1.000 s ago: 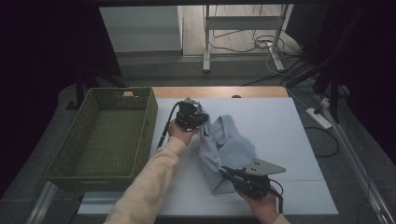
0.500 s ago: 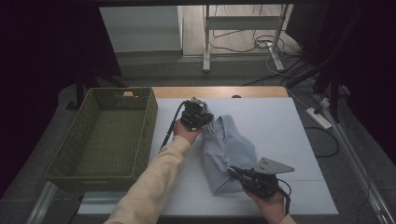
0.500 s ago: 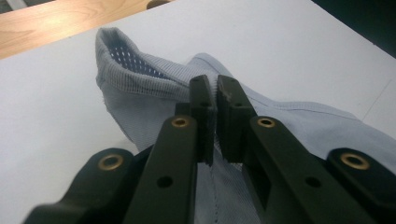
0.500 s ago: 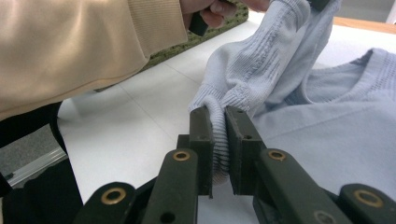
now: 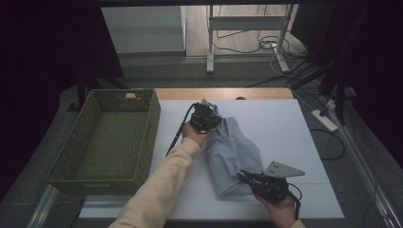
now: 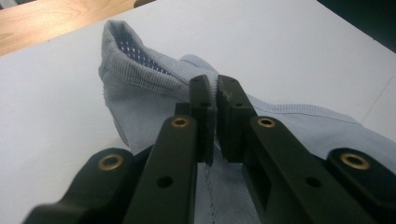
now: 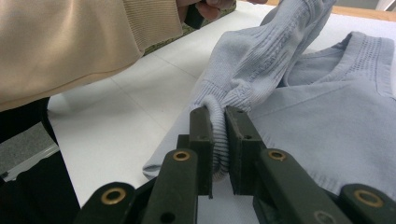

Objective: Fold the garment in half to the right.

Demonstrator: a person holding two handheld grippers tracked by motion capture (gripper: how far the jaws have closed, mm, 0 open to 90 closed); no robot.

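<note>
One light blue knitted garment is lying bunched on the white table, stretched between two grippers, and one green woven basket is sitting just beside the table's left edge. In the high view the left gripper is pinching the far end of the garment, with the cream sleeve reaching up from the bottom, while the right gripper is biting the near end at the lower right, its grey plate pointing right. That view is not showing how the jaws stand; the two gripper views are. The left gripper view is showing the left gripper with its jaws nearly together, clamping thin ribbed fabric of the garment, whose edge is standing up in a hollow fold behind the tips; a strip of bare wood is showing beyond the white surface at the top left. The right gripper view is showing the right gripper squeezing a thick ribbed hem of the garment between its two jaws, the knit rising in a twisted rope toward the far hand, with a V-shaped neckline lying flat to the right. It is also showing the sleeve close up, crossing the upper left.
</note>
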